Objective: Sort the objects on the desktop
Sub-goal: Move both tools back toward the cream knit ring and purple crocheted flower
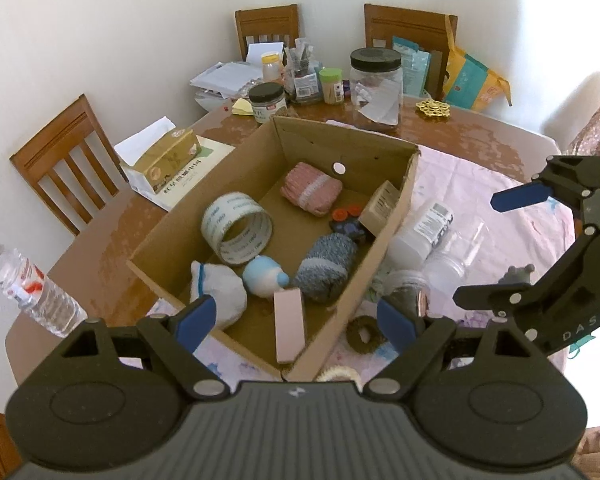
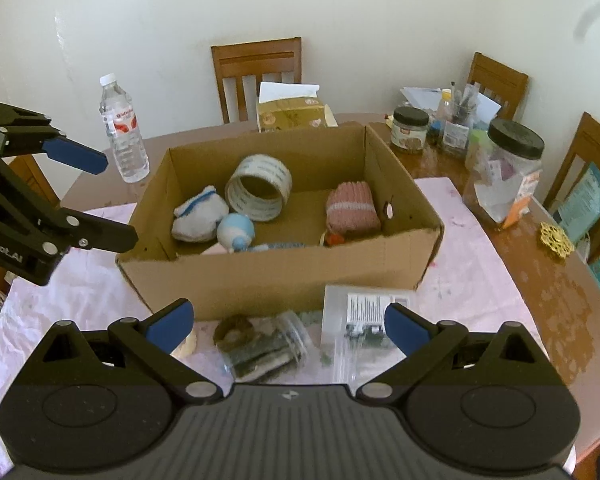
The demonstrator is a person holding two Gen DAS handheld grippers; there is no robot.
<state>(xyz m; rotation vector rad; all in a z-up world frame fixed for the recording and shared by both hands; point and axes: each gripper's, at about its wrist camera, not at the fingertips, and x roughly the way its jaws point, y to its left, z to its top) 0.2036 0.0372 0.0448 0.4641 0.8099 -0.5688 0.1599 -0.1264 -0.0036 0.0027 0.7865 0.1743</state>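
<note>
An open cardboard box (image 1: 372,152) (image 2: 280,276) stands on the table. It holds a tape roll (image 1: 236,232) (image 2: 258,188), a white sock (image 1: 220,292), a blue-and-white ball toy (image 1: 262,276), a grey-blue sock roll (image 1: 328,268), a pink sock roll (image 1: 310,188) (image 2: 352,208) and a pink carton (image 1: 288,328). My left gripper (image 1: 296,322) (image 2: 100,196) hovers open over the box's near corner, nothing between its pads. My right gripper (image 2: 288,326) (image 1: 500,248) is open above a dark ring (image 2: 234,330), a lying jar (image 2: 268,348) and a labelled clear bottle (image 2: 364,312) in front of the box.
A water bottle (image 2: 122,136) and a tissue box (image 1: 168,160) stand beyond the box. Jars (image 1: 376,84), papers and packets crowd the table's far side. A pink cloth (image 2: 460,272) covers the near part. Wooden chairs (image 1: 64,164) ring the table.
</note>
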